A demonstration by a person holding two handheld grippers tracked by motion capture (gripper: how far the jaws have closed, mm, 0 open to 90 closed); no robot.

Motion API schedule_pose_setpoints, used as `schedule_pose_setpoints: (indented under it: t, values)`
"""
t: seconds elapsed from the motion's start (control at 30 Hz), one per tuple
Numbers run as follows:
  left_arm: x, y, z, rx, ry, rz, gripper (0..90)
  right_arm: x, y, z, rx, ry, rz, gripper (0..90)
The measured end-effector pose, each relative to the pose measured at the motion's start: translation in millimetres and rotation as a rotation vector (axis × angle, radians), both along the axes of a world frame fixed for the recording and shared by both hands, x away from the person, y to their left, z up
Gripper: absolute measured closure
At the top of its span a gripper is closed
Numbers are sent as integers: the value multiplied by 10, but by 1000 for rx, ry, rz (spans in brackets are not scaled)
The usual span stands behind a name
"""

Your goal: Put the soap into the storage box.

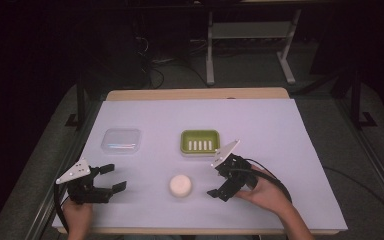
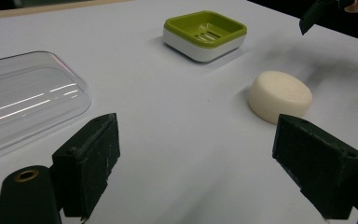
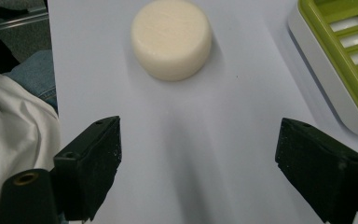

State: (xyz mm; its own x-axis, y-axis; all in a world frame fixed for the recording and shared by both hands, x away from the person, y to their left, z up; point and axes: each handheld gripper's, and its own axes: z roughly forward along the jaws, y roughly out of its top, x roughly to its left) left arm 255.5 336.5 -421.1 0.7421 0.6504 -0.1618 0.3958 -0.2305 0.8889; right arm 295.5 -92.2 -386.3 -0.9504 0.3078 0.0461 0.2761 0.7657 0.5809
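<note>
A round cream soap bar lay flat on the white tabletop, near the front edge and between the two grippers, touching neither. The left gripper sat at the near left, its fingers spread wide apart and empty; in the left gripper view the soap lay ahead and toward the right finger, just beyond its tip. The right gripper was held at the near right by the person's hand, its fingers likewise parted with nothing between them; in the right gripper view the soap lay ahead of the gap, closer to the left finger's side and well short of being enclosed. Being a round puck, the soap had no long axis; its flat face pointed up.

Farther back, a green soap dish with a slotted floor stood right of centre, close to the right gripper's grey plate. A clear plastic lid lay to its left, well apart from it, beyond the left gripper.
</note>
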Motion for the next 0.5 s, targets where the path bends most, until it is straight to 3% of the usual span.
schedule_pose_setpoints:
  t: [0.5]
  values:
    - [-1,3,2,-2,-1,-1,145,105,317,-5,-11,2,50,138]
